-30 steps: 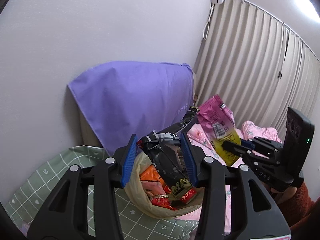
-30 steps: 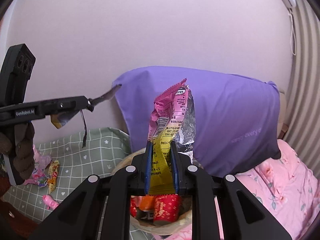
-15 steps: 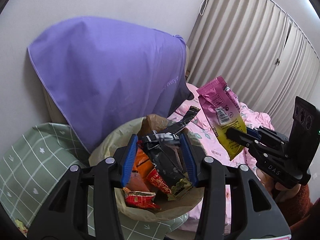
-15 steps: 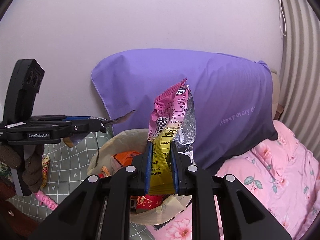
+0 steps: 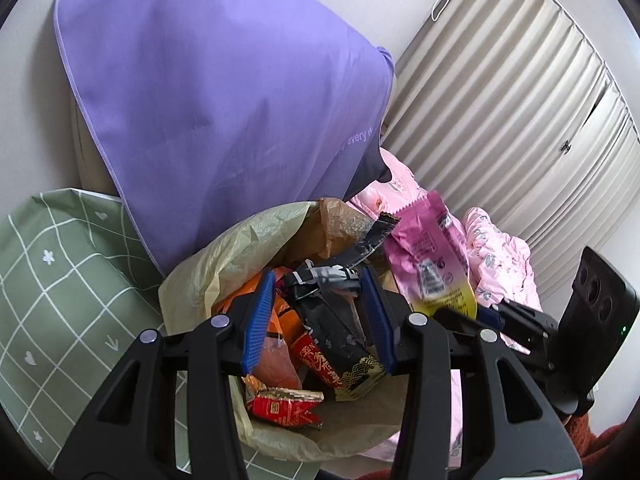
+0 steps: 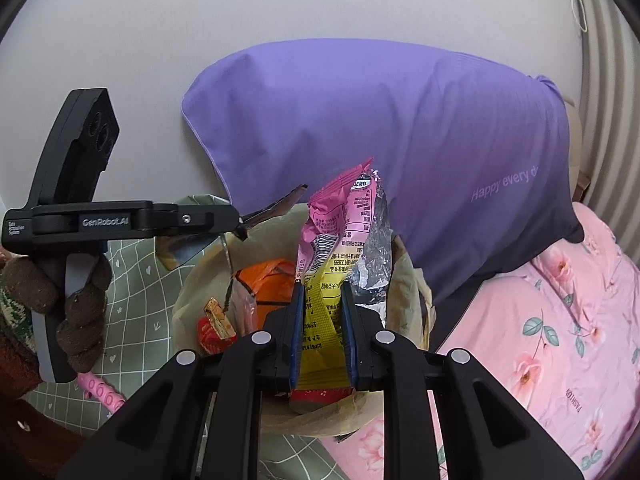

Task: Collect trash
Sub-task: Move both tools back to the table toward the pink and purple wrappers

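Two wrappers were held over one trash bag [image 5: 224, 256]: a black wrapper [image 5: 332, 304] gripped between the half-closed left gripper [image 5: 320, 316], and a pink-yellow wrapper [image 6: 340, 256] pinched upright in the narrow right gripper [image 6: 322, 336]. The bag, near a purple pillow [image 6: 400, 128], held orange and red packets [image 5: 286, 402].

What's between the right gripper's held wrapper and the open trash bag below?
Nothing: the pink-and-yellow wrapper in the right gripper hangs directly over the trash bag, seen in the right wrist view.
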`<move>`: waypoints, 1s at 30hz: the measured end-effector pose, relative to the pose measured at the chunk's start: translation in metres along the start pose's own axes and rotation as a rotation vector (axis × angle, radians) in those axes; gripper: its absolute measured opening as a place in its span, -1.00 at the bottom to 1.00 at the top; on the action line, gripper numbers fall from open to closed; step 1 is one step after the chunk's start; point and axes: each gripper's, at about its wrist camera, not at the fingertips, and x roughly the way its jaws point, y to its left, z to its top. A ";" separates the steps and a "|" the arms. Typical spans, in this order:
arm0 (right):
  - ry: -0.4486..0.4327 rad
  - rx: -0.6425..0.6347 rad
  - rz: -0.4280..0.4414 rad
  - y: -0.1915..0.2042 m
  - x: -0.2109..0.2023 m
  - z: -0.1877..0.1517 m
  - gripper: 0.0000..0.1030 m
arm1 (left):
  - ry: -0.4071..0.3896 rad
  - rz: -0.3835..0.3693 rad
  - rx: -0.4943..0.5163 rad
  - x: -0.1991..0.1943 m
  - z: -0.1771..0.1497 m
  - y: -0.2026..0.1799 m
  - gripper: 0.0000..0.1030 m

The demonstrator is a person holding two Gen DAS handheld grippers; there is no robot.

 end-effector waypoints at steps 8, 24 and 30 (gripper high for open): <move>0.007 0.026 -0.009 -0.002 0.005 -0.010 -0.37 | -0.051 -0.047 -0.082 -0.015 -0.004 0.016 0.42; -0.095 -0.051 0.109 0.051 -0.004 0.008 -0.19 | -0.271 0.364 -0.106 -0.150 -0.061 0.067 0.48; -0.141 -0.102 0.275 0.099 0.005 0.018 -0.06 | -0.330 0.527 -0.176 -0.207 -0.107 0.101 0.48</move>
